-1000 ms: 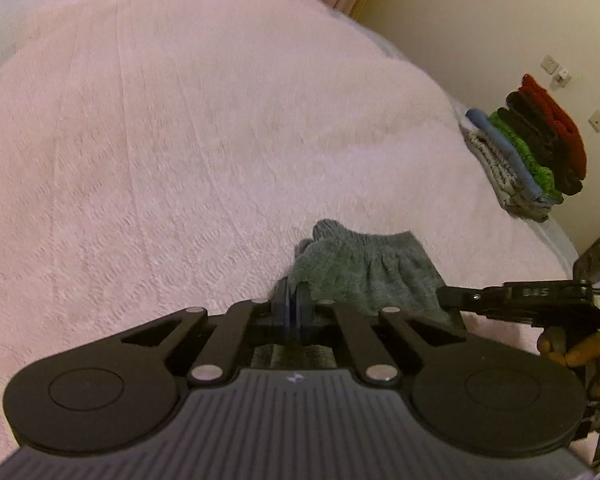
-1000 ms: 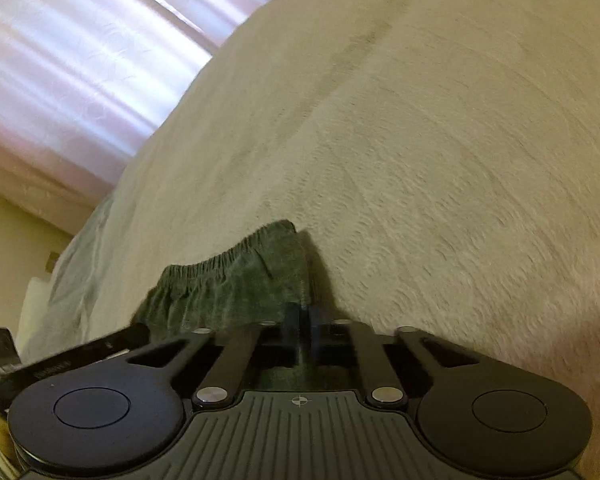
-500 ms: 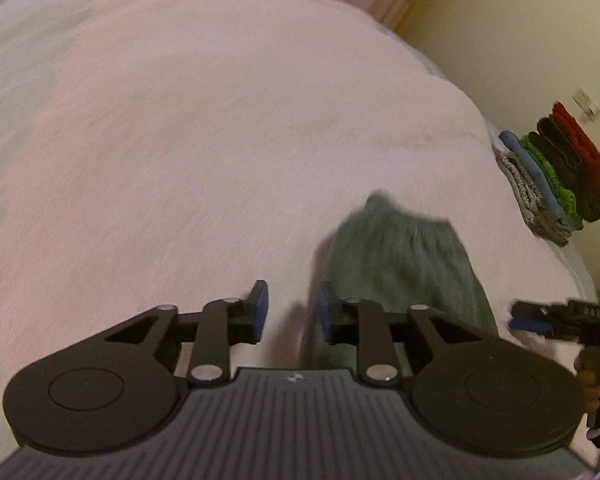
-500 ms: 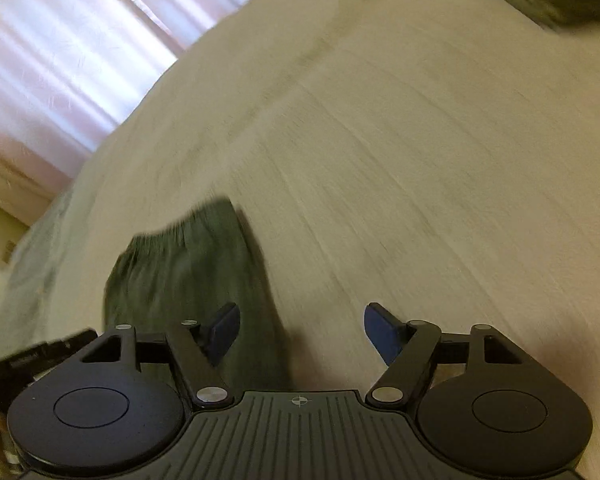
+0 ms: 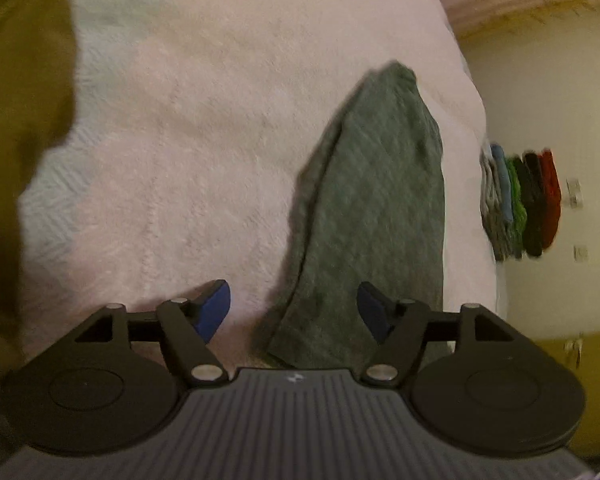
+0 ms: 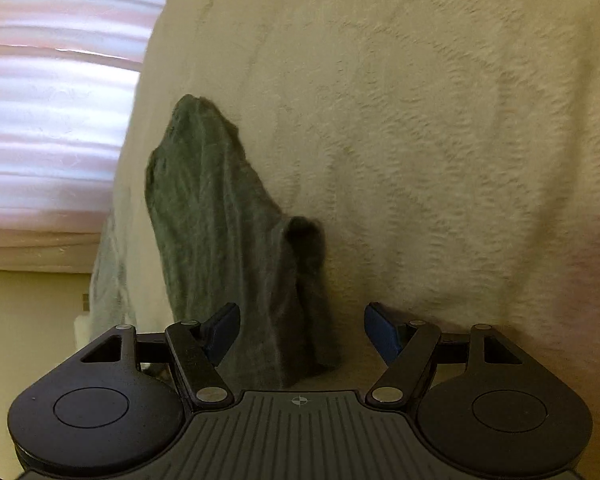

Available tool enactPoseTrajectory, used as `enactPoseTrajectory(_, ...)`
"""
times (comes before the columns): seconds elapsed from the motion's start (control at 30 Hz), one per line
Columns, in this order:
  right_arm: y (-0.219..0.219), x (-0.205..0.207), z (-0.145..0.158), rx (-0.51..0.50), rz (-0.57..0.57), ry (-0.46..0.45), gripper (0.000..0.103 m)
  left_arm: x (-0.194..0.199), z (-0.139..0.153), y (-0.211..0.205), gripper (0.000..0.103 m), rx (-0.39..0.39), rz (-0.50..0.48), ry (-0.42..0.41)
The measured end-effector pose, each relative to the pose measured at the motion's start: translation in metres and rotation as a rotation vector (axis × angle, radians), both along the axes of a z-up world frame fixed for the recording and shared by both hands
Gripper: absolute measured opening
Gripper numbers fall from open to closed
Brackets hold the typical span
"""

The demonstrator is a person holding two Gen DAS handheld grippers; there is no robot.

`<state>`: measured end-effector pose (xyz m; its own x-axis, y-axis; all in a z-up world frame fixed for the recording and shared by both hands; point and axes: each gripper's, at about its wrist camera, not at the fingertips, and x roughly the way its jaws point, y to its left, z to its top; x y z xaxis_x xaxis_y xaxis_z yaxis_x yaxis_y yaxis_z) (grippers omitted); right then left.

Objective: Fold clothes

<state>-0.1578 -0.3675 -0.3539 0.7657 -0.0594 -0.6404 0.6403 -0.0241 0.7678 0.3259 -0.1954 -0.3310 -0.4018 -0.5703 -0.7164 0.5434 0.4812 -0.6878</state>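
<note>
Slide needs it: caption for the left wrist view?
Open left gripper above a folded grey-green garment on the bed.

Left gripper (image 5: 294,307) and right gripper (image 6: 302,328) are looking identical — black linkage arms, blue pads (image 5: 214,308) on the fingertips, silver screws (image 5: 204,371) showing at the pivots. Two round black discs (image 6: 91,407) are flanking a grey ribbed body (image 6: 300,436) — small white crosshair mark sitting at its top edge.
</note>
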Motion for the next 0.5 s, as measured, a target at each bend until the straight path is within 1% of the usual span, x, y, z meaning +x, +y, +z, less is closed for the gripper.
enactPoseTrajectory(0.1, -0.001, 0.01, -0.005, -0.007, 0.0, -0.014, 0.072, -0.005, -0.008, -0.011, 0.065, -0.02, -0.031, 0.003)
enactPoseTrajectory(0.13, -0.001, 0.014, -0.005, -0.012, 0.006, -0.01, 0.07, -0.006, -0.01, -0.013, 0.058, -0.026, -0.041, 0.003)
enactPoseTrajectory(0.17, 0.0, 0.016, -0.006, -0.011, 0.015, -0.004, 0.045, -0.008, -0.011, -0.015, 0.033, -0.029, -0.053, 0.005)
enactPoseTrajectory(0.2, 0.0, 0.018, -0.007, -0.003, 0.026, 0.004, 0.024, -0.01, -0.012, -0.017, 0.017, -0.027, -0.07, 0.008)
enactPoseTrajectory(0.23, -0.001, 0.02, -0.009, 0.013, 0.033, 0.01, 0.01, -0.011, -0.012, -0.017, 0.002, -0.028, -0.082, 0.008)
enactPoseTrajectory(0.27, -0.004, 0.021, -0.008, 0.016, 0.045, 0.016, 0.008, -0.013, -0.01, -0.015, 0.002, -0.031, -0.088, 0.006)
enactPoseTrajectory(0.37, -0.013, 0.023, 0.012, -0.034, 0.094, 0.038, 0.006, -0.018, 0.005, -0.007, 0.001, -0.05, -0.075, -0.015)
enactPoseTrajectory(0.43, -0.022, 0.022, 0.027, -0.051, 0.113, 0.027, 0.006, -0.023, 0.014, 0.001, 0.001, -0.073, -0.037, 0.005)
enactPoseTrajectory(0.5, -0.03, 0.017, 0.05, -0.091, 0.142, 0.021, 0.005, -0.03, 0.023, 0.008, 0.001, -0.096, -0.003, 0.025)
